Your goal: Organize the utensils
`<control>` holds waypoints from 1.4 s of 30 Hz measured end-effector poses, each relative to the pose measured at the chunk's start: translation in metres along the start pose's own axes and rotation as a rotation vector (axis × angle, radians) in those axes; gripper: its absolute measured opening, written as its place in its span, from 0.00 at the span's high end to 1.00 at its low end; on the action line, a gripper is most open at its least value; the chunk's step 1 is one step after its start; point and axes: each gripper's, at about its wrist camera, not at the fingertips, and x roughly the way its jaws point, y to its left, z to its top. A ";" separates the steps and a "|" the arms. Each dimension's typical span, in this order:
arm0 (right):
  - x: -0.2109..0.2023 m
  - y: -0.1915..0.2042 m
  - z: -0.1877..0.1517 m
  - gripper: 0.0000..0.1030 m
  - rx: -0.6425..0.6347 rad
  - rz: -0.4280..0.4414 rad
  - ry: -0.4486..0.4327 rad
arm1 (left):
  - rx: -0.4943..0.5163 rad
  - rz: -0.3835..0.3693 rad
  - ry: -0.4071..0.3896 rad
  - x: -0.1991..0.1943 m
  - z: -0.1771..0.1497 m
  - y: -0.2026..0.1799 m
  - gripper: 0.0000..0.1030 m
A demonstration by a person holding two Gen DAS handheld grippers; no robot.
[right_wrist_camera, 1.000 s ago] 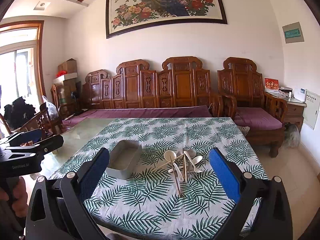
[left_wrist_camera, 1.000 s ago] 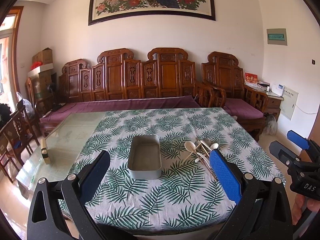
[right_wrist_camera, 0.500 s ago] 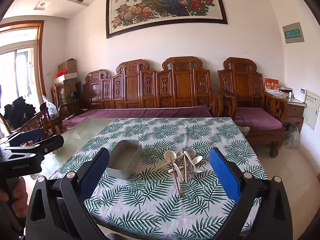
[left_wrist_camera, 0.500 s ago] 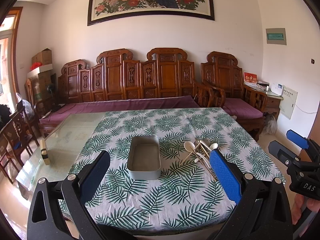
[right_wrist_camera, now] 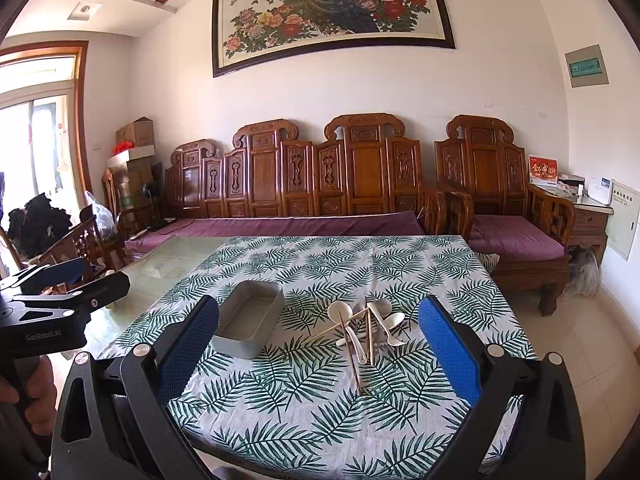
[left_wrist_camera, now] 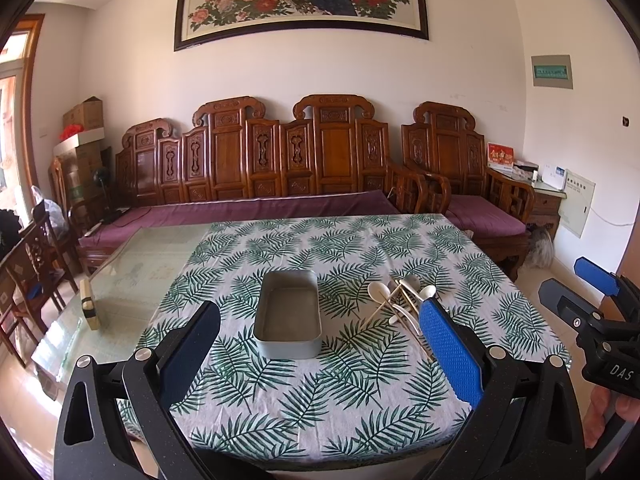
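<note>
A grey rectangular tin (left_wrist_camera: pixel 289 314) (right_wrist_camera: pixel 250 318) with nothing inside it stands on the leaf-print tablecloth (left_wrist_camera: pixel 320 392) (right_wrist_camera: pixel 320 396). To its right lies a loose pile of white spoons and wooden chopsticks (left_wrist_camera: pixel 400 300) (right_wrist_camera: pixel 366 328). My left gripper (left_wrist_camera: pixel 320 348) hangs open near the table's front edge, short of the tin, holding nothing. My right gripper (right_wrist_camera: pixel 318 344) is also open and holds nothing, in front of the pile. Each gripper shows at the edge of the other's view: the right gripper (left_wrist_camera: pixel 596 300) and the left gripper (right_wrist_camera: pixel 68 284).
A small block (left_wrist_camera: pixel 88 304) sits on the bare glass tabletop (left_wrist_camera: pixel 132 272) left of the cloth. Carved wooden benches with purple cushions (left_wrist_camera: pixel 256 208) line the far wall. Wooden chairs (left_wrist_camera: pixel 28 272) stand at the left, a side cabinet (right_wrist_camera: pixel 588 220) at the right.
</note>
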 end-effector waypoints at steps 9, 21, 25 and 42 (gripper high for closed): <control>0.000 0.000 0.000 0.02 0.000 0.000 0.000 | 0.001 0.000 -0.001 0.000 0.000 0.000 0.06; 0.010 0.003 -0.001 0.02 0.004 0.012 0.020 | 0.002 -0.010 0.049 0.017 -0.006 -0.001 0.06; 0.028 -0.002 -0.011 0.02 -0.005 0.021 0.049 | 0.006 -0.023 0.094 0.039 -0.013 0.003 0.06; 0.116 -0.044 -0.038 0.27 -0.018 0.014 0.180 | 0.041 -0.103 0.177 0.122 -0.014 0.015 0.06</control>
